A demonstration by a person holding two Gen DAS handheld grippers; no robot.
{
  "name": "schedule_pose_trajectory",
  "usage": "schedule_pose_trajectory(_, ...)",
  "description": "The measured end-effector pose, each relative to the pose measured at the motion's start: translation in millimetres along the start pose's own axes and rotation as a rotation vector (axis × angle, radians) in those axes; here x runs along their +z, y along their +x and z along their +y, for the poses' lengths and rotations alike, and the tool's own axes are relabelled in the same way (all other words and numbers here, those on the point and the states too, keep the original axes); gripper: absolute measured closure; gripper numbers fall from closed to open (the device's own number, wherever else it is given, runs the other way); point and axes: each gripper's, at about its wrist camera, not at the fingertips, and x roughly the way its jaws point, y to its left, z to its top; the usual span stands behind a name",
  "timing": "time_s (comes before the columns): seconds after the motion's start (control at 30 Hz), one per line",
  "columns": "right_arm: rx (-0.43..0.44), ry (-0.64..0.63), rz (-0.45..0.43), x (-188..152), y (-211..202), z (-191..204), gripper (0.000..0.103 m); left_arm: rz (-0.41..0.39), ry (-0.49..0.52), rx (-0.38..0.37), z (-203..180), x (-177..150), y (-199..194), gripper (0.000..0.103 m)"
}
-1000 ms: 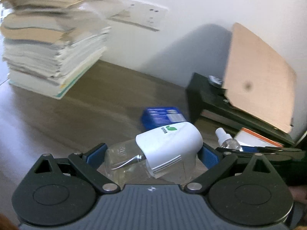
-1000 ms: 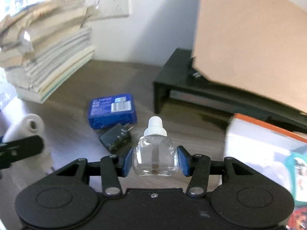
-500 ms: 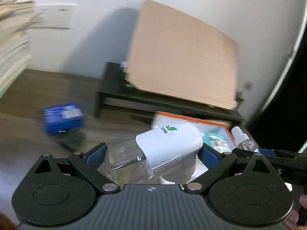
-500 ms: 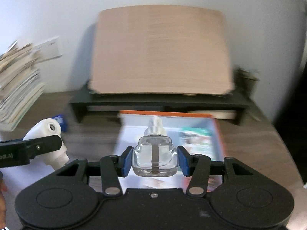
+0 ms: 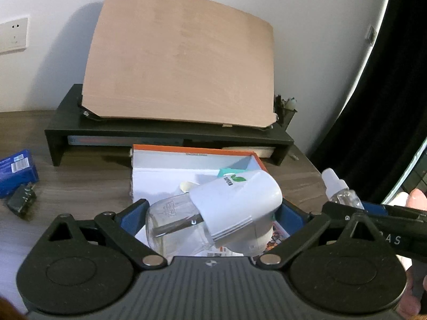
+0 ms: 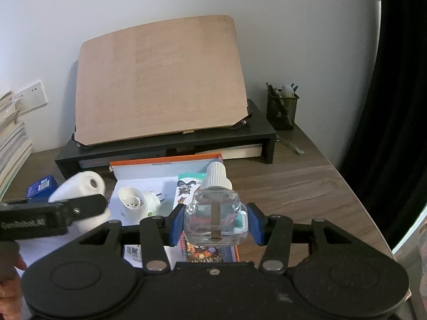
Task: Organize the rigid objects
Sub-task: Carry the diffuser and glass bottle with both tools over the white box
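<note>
I see the orange-rimmed box point(image 6: 138, 166) holding a white plug-in point(image 6: 138, 200) – above it, each hand-held gripper clamps something: left point(image 5: 213, 213) a vaporizer point(image 5: 234, 202), right point(image 6: 216, 220) a clear refill bottle point(image 6: 214, 213).

An open box point(image 6: 165, 169) lies on the worktop point(image 6: 293, 186) before the shelf riser point(image 6: 170, 146), a plug-in diffuser point(image 6: 138, 200) inside it.

A white plug-in diffuser point(image 5: 234, 208) with clear bottle tilts above the open orange-edged box point(image 6: 165, 164). A clear refill bottle point(image 6: 214, 213), white-capped, stands upright over the box's right edge. Another white diffuser point(image 6: 138, 201) lies inside.
</note>
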Motion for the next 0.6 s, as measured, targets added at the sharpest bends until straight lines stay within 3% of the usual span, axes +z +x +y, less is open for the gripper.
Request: schedule_pose_trajectory(0.6, 0.077, -0.038, 0.041, 17.1, 39.4, 12.0, 0.043, 0.02, 0.003, 0.07, -2.4, -4.2, 3.2, 0.001)
